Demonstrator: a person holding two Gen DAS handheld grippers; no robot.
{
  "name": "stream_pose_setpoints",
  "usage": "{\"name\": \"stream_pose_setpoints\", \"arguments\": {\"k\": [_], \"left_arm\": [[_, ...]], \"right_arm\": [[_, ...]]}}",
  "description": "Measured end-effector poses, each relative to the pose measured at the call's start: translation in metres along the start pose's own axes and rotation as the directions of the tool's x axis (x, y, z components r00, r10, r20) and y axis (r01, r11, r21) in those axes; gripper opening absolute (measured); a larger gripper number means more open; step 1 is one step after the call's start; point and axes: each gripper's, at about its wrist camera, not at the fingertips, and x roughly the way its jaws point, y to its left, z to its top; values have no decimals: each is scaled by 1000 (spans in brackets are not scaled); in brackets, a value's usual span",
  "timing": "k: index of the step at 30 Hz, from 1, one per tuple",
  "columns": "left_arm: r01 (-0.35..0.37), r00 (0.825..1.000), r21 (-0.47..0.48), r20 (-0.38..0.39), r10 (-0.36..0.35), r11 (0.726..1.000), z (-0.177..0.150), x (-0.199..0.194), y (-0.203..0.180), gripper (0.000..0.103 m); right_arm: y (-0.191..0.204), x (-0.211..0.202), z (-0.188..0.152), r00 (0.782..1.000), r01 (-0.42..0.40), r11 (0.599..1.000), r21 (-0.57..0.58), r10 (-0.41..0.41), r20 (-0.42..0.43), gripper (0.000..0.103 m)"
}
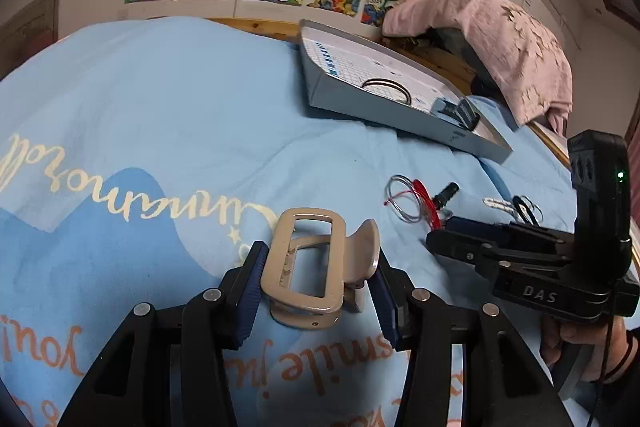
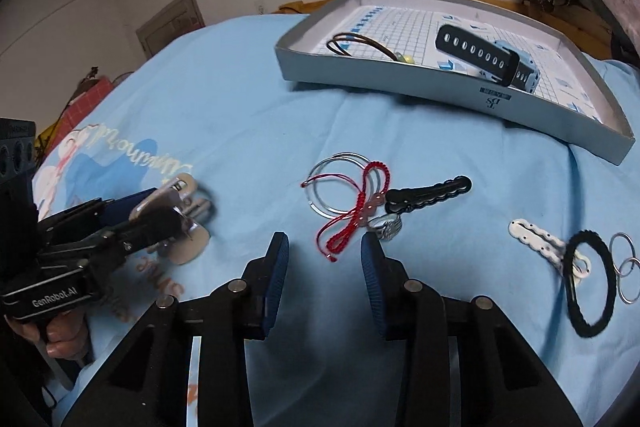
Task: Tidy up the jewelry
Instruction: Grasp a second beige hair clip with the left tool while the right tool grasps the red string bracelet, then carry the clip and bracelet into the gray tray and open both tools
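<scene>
Left gripper angled down over blue bedsheet, ribbed pads clamped on smooth beige hair claw. Right gripper tilted down, jaws partly apart, empty, just short of braided red bracelet and silver ring. Beyond, shallow grey cardboard tray.

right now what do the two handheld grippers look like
Both are black plastic frames with silver rivets and ribbed blue pads. The right gripper reads "DAS", shows a green light and trails a thin black cable. The left gripper reads "GenRobot.AI".
</scene>
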Motion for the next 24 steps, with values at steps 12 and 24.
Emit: {"name": "stream_pose_setpoints", "arguments": {"k": [12, 24], "left_arm": [[26, 999, -12, 29, -26, 1000, -10, -1, 1, 46], [41, 997, -19, 68, -40, 999, -21, -18, 0, 46]], "right_arm": [[-10, 19, -3, 1000, 5, 996, 94, -4, -16, 6], [-4, -22, -26, 991, -39, 995, 91, 27, 131, 5]]}}
